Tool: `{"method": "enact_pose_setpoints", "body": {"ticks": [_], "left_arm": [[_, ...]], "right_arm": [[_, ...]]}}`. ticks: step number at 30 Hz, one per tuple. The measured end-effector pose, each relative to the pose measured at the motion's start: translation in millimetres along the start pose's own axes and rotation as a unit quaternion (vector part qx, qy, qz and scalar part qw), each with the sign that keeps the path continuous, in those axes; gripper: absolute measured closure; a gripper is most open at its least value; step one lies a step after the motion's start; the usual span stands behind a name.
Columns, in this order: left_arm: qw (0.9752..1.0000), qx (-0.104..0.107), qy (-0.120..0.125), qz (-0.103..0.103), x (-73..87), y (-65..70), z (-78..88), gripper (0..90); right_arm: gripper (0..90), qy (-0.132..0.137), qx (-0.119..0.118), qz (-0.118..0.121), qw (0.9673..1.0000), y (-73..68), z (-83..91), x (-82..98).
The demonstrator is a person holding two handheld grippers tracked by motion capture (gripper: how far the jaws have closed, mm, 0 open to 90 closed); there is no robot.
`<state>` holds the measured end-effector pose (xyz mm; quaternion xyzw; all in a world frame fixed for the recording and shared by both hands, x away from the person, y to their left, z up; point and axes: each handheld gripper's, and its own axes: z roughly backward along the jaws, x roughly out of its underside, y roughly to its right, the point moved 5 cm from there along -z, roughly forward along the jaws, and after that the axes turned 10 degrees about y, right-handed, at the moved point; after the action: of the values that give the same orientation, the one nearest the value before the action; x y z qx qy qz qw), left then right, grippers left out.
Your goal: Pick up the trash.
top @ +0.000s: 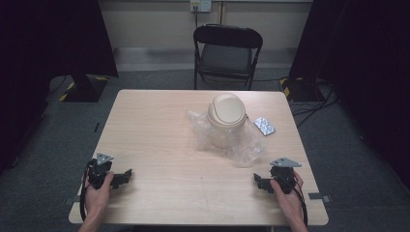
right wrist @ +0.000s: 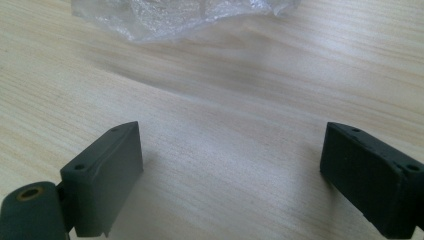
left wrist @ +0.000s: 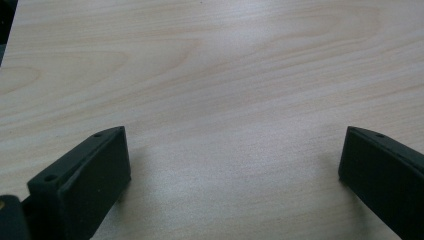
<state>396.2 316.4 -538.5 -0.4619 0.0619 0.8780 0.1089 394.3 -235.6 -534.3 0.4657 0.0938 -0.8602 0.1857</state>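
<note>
Two hand-held grippers, left (top: 126, 175) and right (top: 257, 180), rest with jaws spread wide and empty on the pale wooden table (top: 154, 125); the beige swing-lid bin (top: 226, 112) stands mid-table, its base veiled by crumpled clear plastic (top: 244, 145).

The worktop (top: 159, 125) is bright and evenly lit. The room's sides are dark. Close-up views look soft and blurry.

text: none legible | labels: none | brands: none | numbers: none | signs: none
</note>
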Motion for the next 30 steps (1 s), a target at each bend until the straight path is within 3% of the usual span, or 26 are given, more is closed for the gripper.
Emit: {"method": "enact_pose_setpoints", "body": {"ticks": [4, 8, 14, 22, 30], "left_arm": [[1.0, 0.002, -0.001, -0.002, 0.1, -0.1, 0.2, 0.0], [1.0, 0.003, 0.0, -0.002, 0.1, 0.0, 0.3, 0.0], [0.9999, 0.01, 0.0, -0.008, 0.9, 1.2, 1.4, 0.0], [0.9999, 0.014, 0.0, -0.009, 1.1, 2.3, 1.6, 0.0], [0.9999, 0.014, 0.0, -0.009, 1.0, 2.3, 1.5, 0.0]], "right_arm": [[9.0, 0.0, 0.002, -0.003, 1.0, -0.2, -0.1, -0.2], [14.4, 0.004, 0.003, -0.004, 1.0, -2.9, 0.1, -1.8], [13.9, -0.003, -0.018, 0.002, 0.9998, -9.4, 1.0, -6.6], [14.1, 0.008, -0.035, 0.013, 0.9993, -17.5, 5.8, -21.5], [15.4, 0.02, -0.052, 0.008, 0.9984, -17.9, 8.0, -37.9]]}}
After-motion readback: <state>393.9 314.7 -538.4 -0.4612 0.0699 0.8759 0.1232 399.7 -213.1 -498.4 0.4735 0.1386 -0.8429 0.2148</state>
